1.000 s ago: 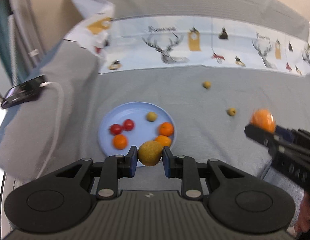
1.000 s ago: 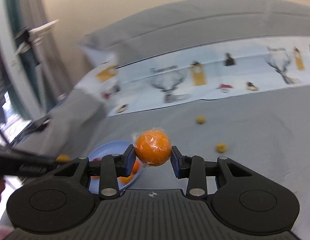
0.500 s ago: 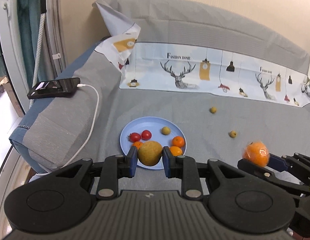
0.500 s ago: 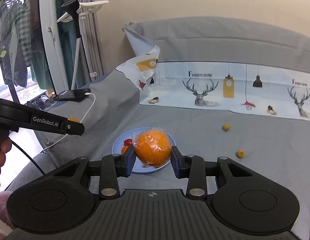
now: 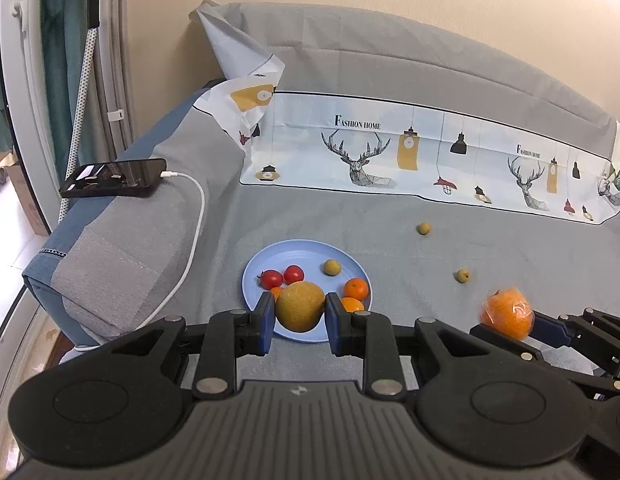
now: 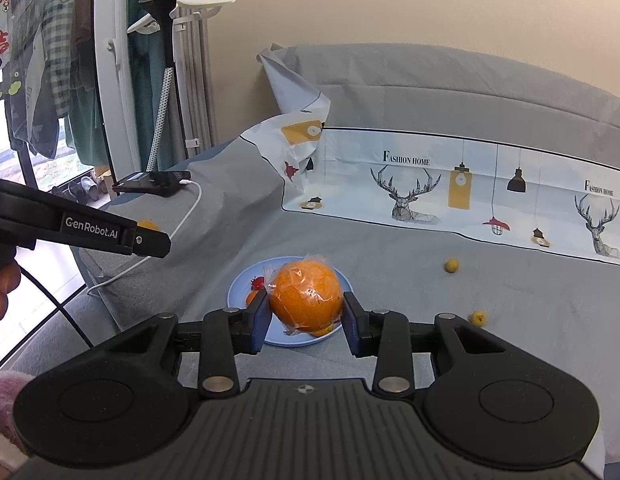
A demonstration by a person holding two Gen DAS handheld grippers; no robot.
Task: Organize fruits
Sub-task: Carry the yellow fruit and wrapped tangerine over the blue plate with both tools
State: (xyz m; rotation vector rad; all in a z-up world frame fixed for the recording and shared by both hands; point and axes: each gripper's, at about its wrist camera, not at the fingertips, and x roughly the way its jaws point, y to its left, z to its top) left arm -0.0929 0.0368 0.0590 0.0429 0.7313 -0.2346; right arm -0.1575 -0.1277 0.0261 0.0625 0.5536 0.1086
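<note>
Left gripper (image 5: pixel 300 316): clamped on a yellow-brown pear (image 5: pixel 300 306), held above the near rim of the blue plate (image 5: pixel 298 254).
Right gripper (image 6: pixel 306 318): pinching a plastic-wrapped orange (image 6: pixel 306 296) over the plate.
Plate: holds tomatoes (image 5: pixel 282 276), small oranges (image 5: pixel 355 289), possibly more hidden.
Loose fruit (image 5: pixel 423 228): on the grey bedcover (image 5: pixel 509 248), right of the plate.

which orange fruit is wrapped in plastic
The big orange held in the right hand-held gripper; clear film crinkles around it. The small oranges on the plate are bare.
</note>
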